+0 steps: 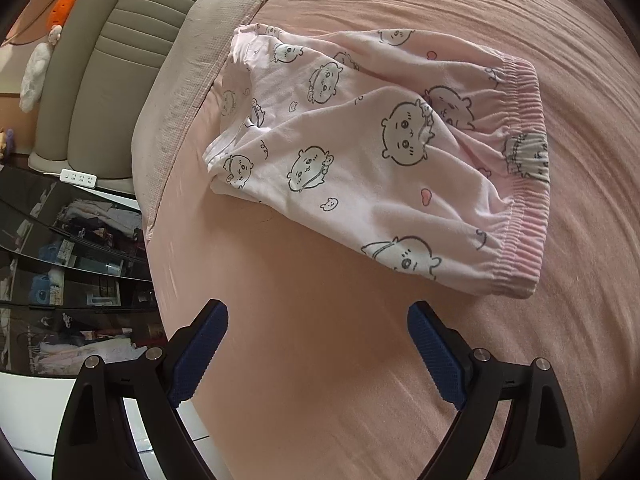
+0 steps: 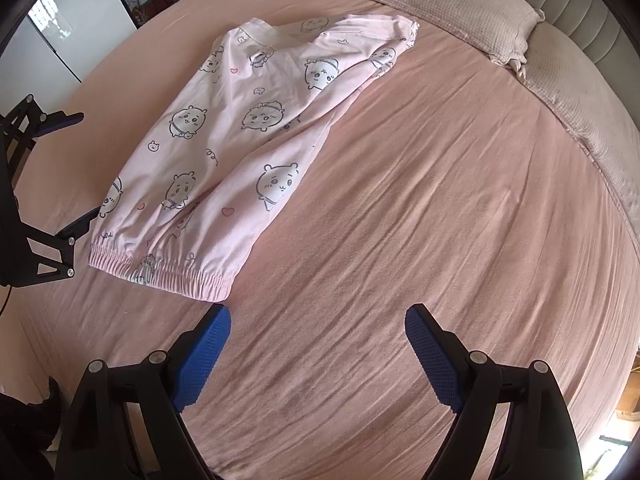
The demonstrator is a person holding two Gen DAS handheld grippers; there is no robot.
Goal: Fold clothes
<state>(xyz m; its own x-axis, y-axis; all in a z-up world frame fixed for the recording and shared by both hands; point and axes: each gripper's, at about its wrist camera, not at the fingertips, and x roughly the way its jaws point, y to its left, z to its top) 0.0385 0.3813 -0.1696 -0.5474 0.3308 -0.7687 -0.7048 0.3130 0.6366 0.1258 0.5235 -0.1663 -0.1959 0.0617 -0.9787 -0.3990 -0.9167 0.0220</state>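
Both tongs are held spread wide with nothing gripped: the left tongs point(image 1: 318, 354) just off the long side of the pink trousers point(image 1: 380, 152), the right tongs point(image 2: 318, 354) just short of the elastic waistband point(image 2: 160, 276). The trousers are laid across the pink bed sheet point(image 2: 440, 200), seemingly already folded leg on leg, cuffs toward the beige pillow point(image 2: 440, 8). Bare sheet is left around most of the trousers, so a further fold is judged unobstructed.

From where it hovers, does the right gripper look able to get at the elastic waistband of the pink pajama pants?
Probably yes. The right gripper is open, and the waistband lies just ahead of its left finger on the pink sheet, with nothing between them. The left gripper sits off beside the pants, not across that path.
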